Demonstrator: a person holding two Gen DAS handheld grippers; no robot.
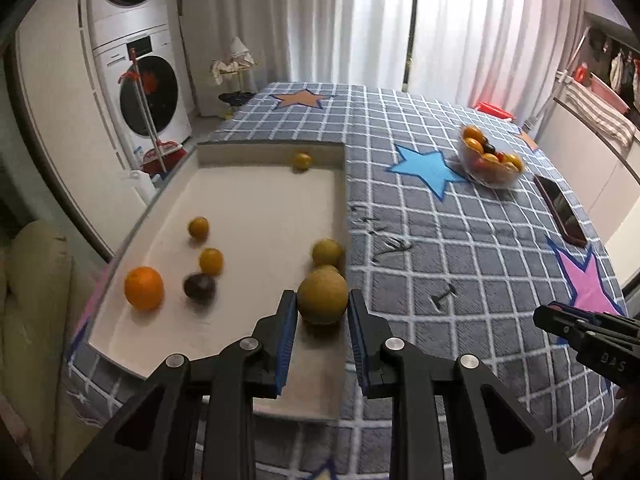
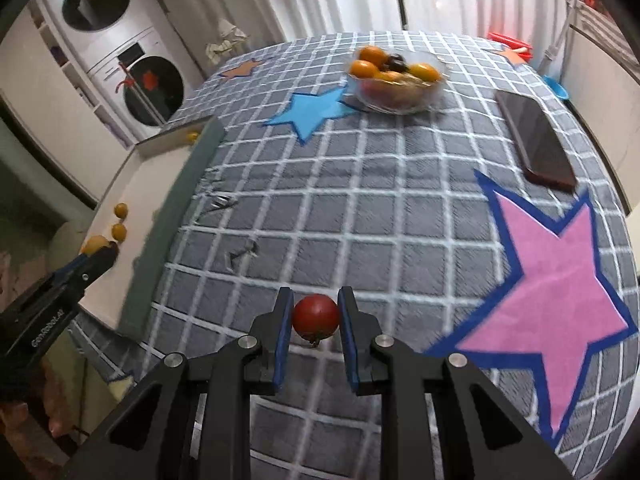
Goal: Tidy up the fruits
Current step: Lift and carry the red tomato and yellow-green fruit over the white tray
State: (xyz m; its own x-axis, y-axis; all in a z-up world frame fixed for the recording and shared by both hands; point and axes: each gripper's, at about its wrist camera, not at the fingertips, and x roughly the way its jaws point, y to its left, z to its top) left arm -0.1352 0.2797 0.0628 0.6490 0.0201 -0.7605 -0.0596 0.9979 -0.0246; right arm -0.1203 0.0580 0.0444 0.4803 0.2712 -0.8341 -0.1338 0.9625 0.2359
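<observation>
Fruits are carried clear of the checked tablecloth (image 2: 360,200) for sorting: over the white tray (image 1: 256,208), the left gripper (image 1: 322,304) pinches a yellow-green round fruit (image 1: 322,298), while the right gripper (image 2: 316,312) pinches a red tomato (image 2: 316,316) short of the glass bowl (image 2: 394,100).

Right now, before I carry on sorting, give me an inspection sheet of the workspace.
Surface: table under a grey checked cloth with star patches.
Job's things: white tray holds loose fruit, among them an orange and a dark plum; glass bowl full of fruit.
Clutter: phone lying flat; small dark clips on the cloth.
Grippers: left gripper shut on a yellow-green fruit above the tray; right gripper shut on a red tomato above the cloth.
Cables: nothing seen.
Surroundings: stacked washing machines, white curtains, a red mop.
</observation>
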